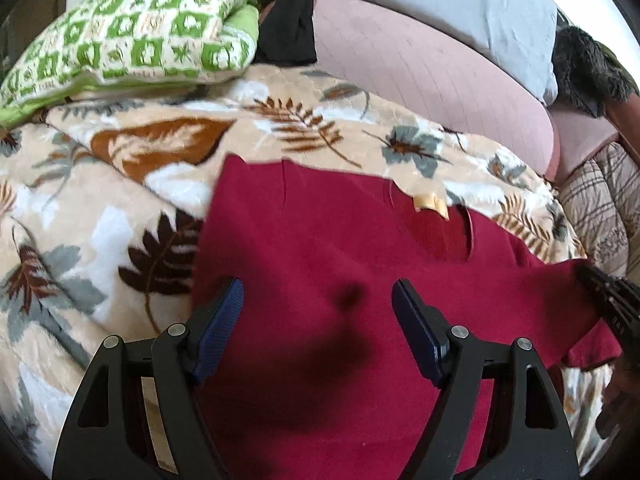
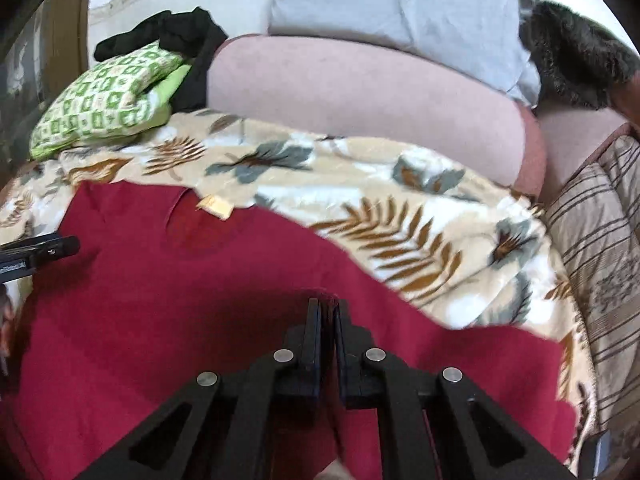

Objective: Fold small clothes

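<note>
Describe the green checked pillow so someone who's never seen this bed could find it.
Start at the leaf-print blanket covering the bed. At its far left corner lies the pillow, with black clothing behind it. It alone has green-and-cream squares.

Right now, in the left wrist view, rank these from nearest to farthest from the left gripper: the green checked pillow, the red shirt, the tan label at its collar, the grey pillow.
1. Red shirt: directly under the open left gripper.
2. Tan label: ahead, slightly right, at the collar.
3. Green checked pillow: far left, past the leaf-print blanket.
4. Grey pillow: far right, behind the pink cushion.
</note>
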